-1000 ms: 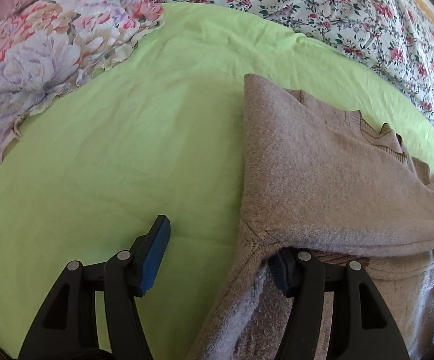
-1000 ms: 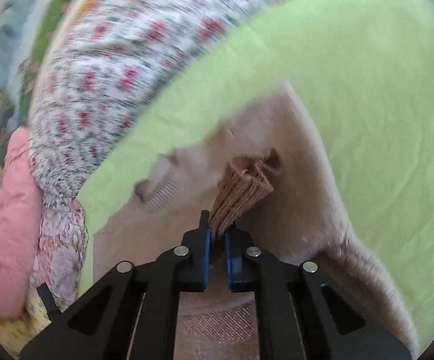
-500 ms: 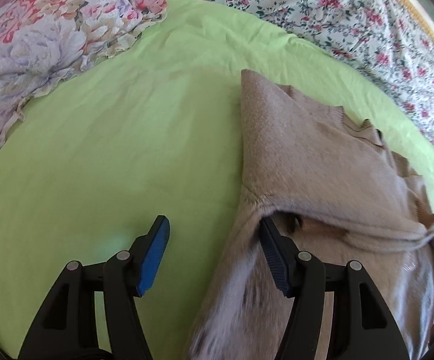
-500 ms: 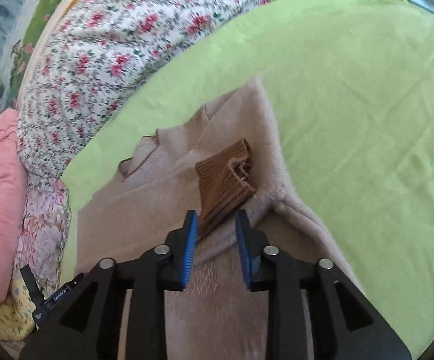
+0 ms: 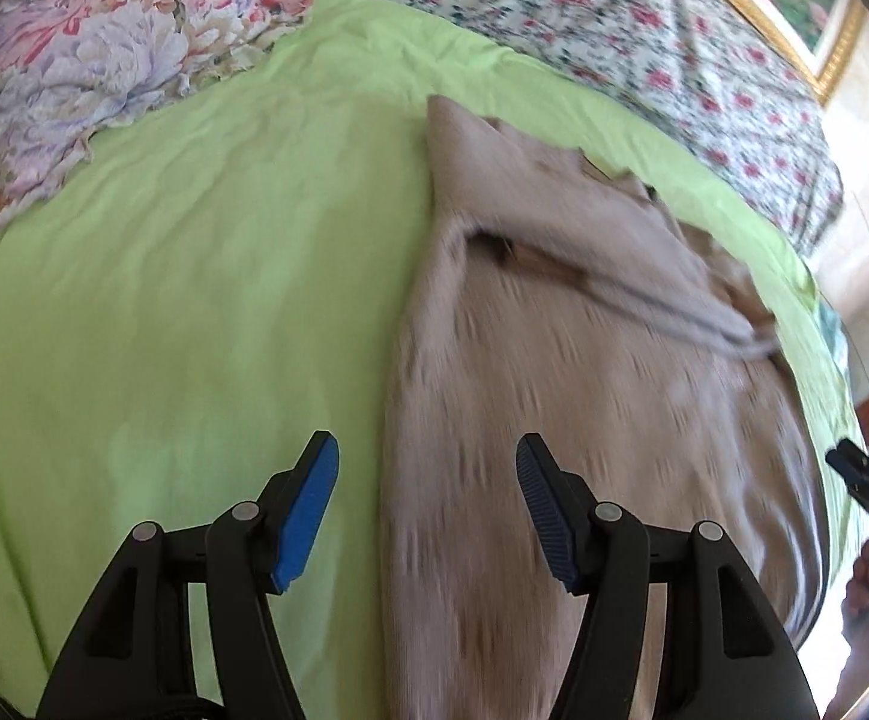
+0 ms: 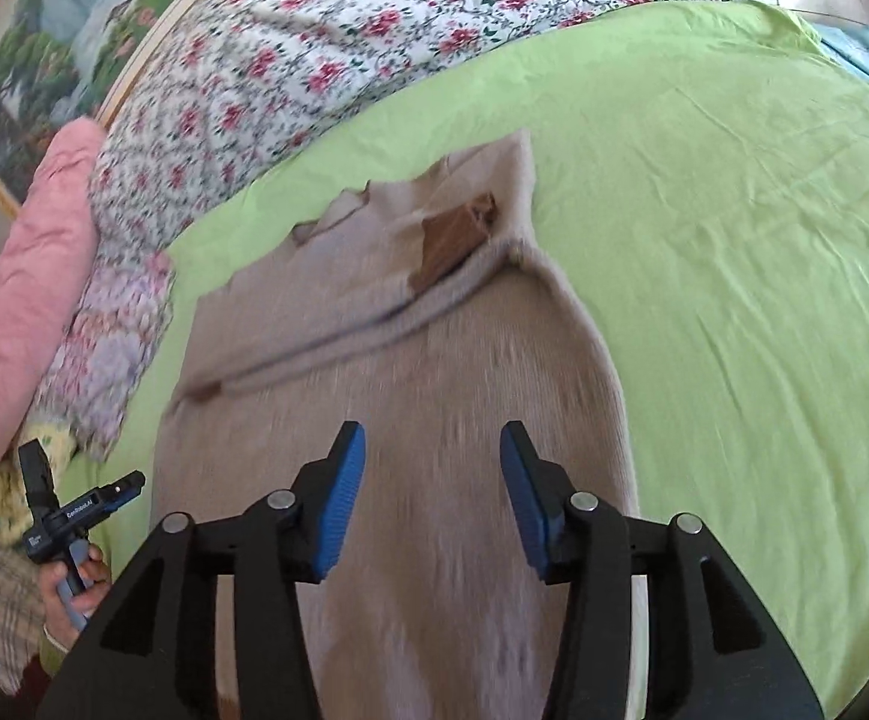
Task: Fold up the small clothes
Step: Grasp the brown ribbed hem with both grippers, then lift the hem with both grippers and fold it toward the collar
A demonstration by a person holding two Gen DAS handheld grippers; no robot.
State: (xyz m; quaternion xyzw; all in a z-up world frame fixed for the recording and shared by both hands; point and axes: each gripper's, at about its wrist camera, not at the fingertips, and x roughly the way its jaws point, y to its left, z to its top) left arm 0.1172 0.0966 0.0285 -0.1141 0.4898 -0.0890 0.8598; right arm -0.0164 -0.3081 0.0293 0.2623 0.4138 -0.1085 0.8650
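A beige knitted sweater (image 5: pixel 584 360) (image 6: pixel 410 372) lies on the green sheet (image 5: pixel 194 300) (image 6: pixel 734 240) with both sleeves folded across its chest. One brown ribbed cuff (image 6: pixel 455 234) rests near the right shoulder. My left gripper (image 5: pixel 428 504) hovers open over the sweater's left edge, nothing between its blue pads. My right gripper (image 6: pixel 431 492) hangs above the sweater's lower body; its jaws are opening and nothing is between them. Each gripper shows at the edge of the other's view, held in a hand (image 6: pixel 71 588).
A flowered quilt (image 6: pixel 344 48) runs along the far side of the bed. A floral pillow (image 5: pixel 92 78) lies at the left, a pink cushion (image 6: pixel 20 294) beyond it. A framed picture (image 5: pixel 794 12) hangs on the wall.
My right gripper let go of the brown cuff, opened and drew back down the sweater. My left gripper also pulled back from the folded sleeve toward the hem.
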